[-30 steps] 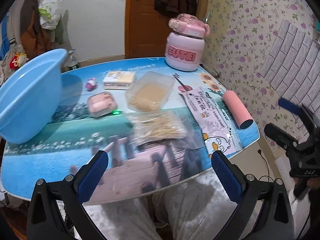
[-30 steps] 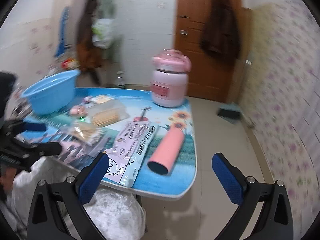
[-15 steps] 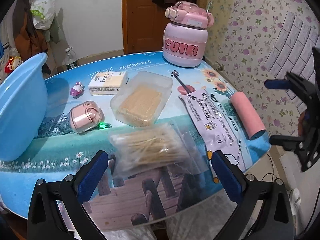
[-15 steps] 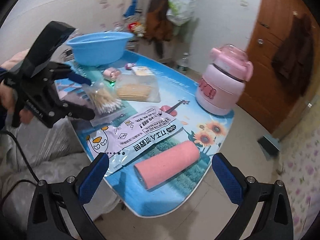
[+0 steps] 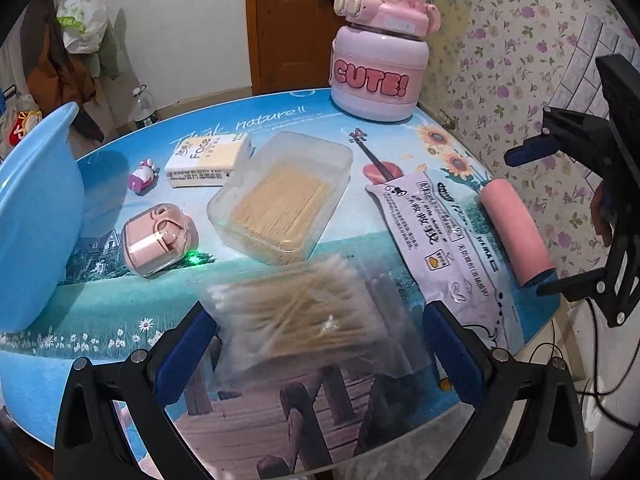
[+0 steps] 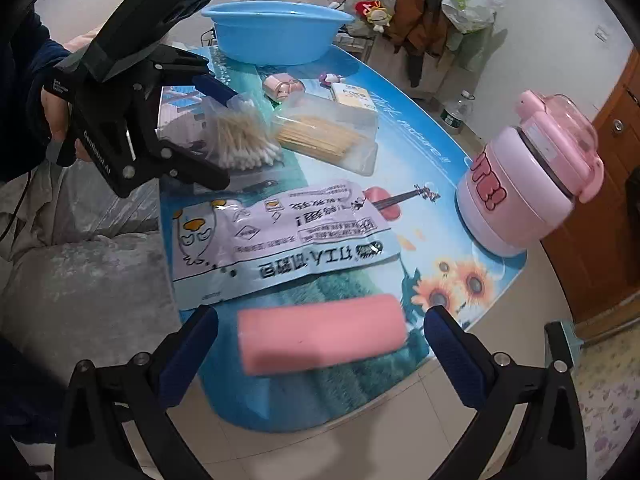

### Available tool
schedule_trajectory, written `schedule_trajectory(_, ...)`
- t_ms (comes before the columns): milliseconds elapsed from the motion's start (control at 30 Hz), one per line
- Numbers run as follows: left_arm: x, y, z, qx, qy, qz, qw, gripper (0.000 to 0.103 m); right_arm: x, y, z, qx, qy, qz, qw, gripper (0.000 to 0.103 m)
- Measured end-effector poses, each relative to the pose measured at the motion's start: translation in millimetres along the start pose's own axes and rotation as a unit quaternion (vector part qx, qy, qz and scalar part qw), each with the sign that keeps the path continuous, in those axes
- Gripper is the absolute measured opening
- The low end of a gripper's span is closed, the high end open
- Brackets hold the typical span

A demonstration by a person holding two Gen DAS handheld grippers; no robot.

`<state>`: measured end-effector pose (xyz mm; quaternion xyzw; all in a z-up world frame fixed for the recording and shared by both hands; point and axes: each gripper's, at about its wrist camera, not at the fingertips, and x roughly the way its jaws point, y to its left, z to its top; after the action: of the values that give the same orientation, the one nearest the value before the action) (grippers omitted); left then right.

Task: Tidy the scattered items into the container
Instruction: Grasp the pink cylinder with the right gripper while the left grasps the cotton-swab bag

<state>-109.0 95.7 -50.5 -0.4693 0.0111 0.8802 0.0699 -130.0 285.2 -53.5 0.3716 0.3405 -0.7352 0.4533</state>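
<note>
I am looking across the desk [image 5: 100, 316] toward the blue basin [image 5: 36, 216] sitting at its far left, still empty. My left claw [image 5: 316, 336] is spread wide around the cotton swab bag [image 5: 304, 312]; my right claw [image 6: 320, 340] is gaping around the pink roll [image 6: 320, 332] beside the desk edge. I should be gripping each mid-body, lifting clear, avoiding the toothpick box [image 5: 280, 196].

Bench [image 5: 100, 312] with printed scenery is loaded with blue basin [image 5: 32, 216], pink jug [image 5: 380, 64], swab bag [image 5: 304, 312], toothpick box [image 5: 280, 196], pink roll [image 5: 514, 232], sachet [image 5: 436, 236].
</note>
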Motion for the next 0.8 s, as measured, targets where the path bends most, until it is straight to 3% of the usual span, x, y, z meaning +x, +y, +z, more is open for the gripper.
schedule_trajectory(400,7,6,4,0.000,0.003,0.010,0.9999,0.103,18,-7,-5,-0.016,0.017,0.054,0.998,0.100)
schedule_trajectory(800,6,18,3,-0.011,-0.001,0.007,0.9999,0.103,20,-10,-2,-0.004,0.010,0.073,0.997,0.099)
